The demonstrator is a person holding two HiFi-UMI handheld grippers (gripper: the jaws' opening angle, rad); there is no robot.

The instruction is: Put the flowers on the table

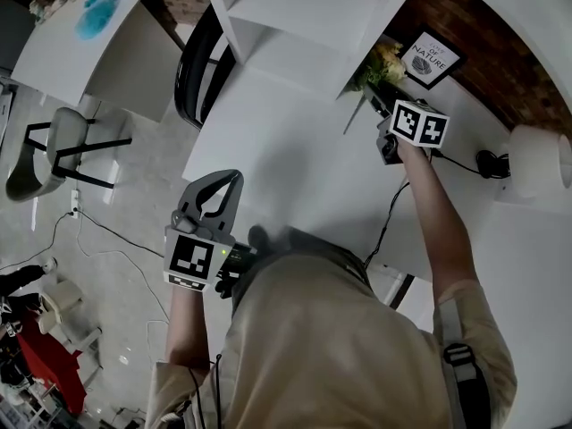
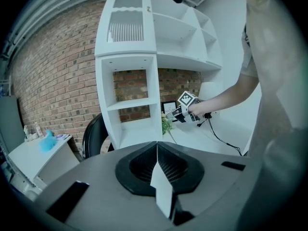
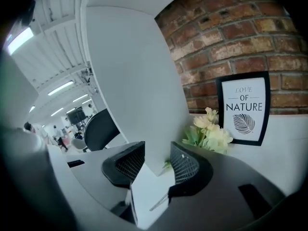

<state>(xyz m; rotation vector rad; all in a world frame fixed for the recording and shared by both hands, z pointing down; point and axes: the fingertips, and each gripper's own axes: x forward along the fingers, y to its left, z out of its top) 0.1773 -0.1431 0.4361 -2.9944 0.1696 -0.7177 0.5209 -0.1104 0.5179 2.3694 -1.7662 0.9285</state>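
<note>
flowers (image 3: 208,134) beside the framed "love of nature" print (image 3: 244,108)
right gripper (image 3: 156,154) gapes wide, empty, flowers at 1 o'clock; left gripper (image 2: 157,150) closed, empty.

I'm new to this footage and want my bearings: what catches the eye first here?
Pale yellow flowers lie on the white table beside the white shelf unit, next to a framed "Love of Nature" print standing against the brick wall. The right tool sits just short of the flowers with its jaws apart. The left tool is shut and empty, held back near the person's body.
</note>
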